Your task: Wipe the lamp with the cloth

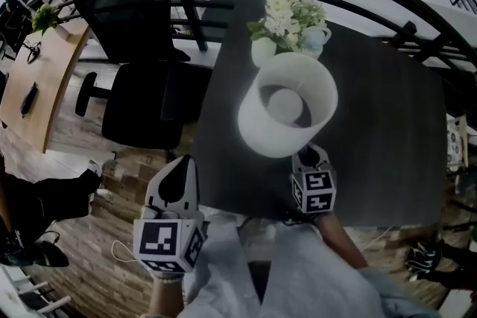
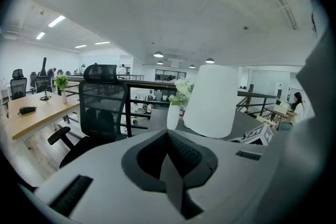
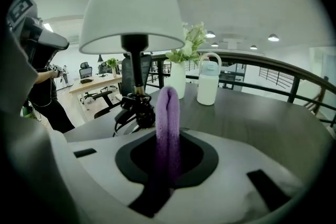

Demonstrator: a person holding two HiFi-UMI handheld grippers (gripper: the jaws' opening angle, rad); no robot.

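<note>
While the left hand-held gripper [image 1: 177, 173] hangs off the near edge of the dark tabletop [image 1: 387, 138], its jaws are pressed together with nothing between them. The right hand-held gripper [image 1: 313, 162] sits over the tabletop just under the near rim of the lamp [image 1: 287, 112], and its jaws are clamped on a folded purple cloth [image 3: 168, 123] that stands up out of them. In the right gripper view the cloth's top is close in front of the lamp's dark stem and cable-wrapped base; whether it touches them is unclear. Behind the lamp stand a vase of white flowers [image 1: 287, 18] and a white jug [image 3: 209, 81]. A black office chair [image 1: 138, 48] stands beside the tabletop at left.
</note>
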